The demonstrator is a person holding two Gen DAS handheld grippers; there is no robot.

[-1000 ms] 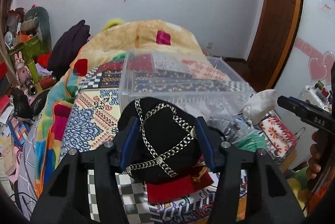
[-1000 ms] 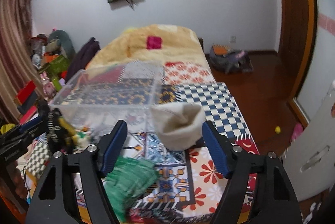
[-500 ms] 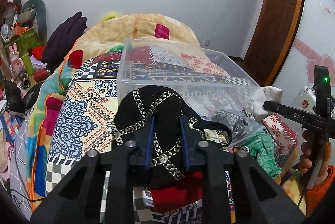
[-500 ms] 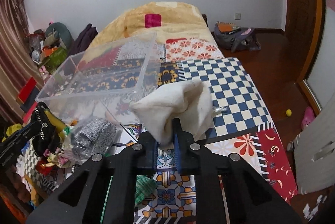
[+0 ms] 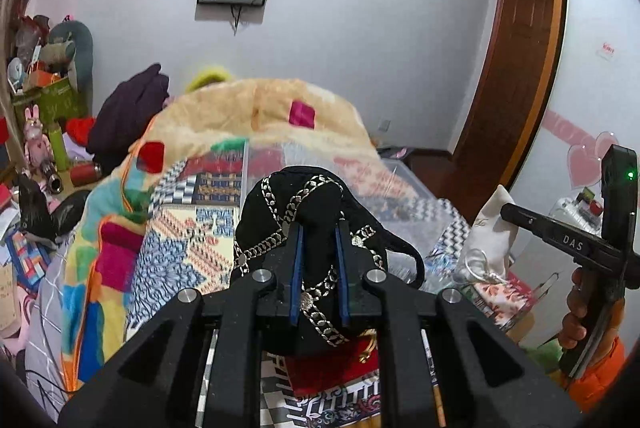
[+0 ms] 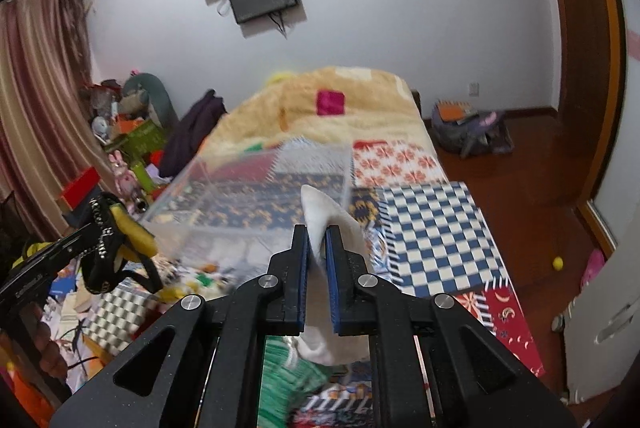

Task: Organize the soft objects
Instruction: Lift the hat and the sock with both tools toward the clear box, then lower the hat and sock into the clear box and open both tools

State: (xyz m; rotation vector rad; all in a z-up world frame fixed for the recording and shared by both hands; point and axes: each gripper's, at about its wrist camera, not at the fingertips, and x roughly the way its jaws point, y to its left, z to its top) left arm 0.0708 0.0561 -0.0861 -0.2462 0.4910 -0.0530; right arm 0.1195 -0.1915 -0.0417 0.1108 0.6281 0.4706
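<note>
1. The left claw (image 5: 319, 268) is clamped on the black chain-trimmed pouch (image 5: 304, 224), held up above the bed (image 5: 180, 228).
2. The right claw (image 6: 317, 268) pinches the cream cloth bag (image 6: 326, 212), also raised.
3. The step in hand looks like carrying both.
4. Next: bring each over the clear plastic bin (image 6: 260, 188) just ahead, then release.

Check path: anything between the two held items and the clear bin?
Nothing visible. The left tongs hold the black chain-trimmed cap and the right tongs hold the cream cloth, both lifted just in front of the clear bin, whose top is open.
</note>
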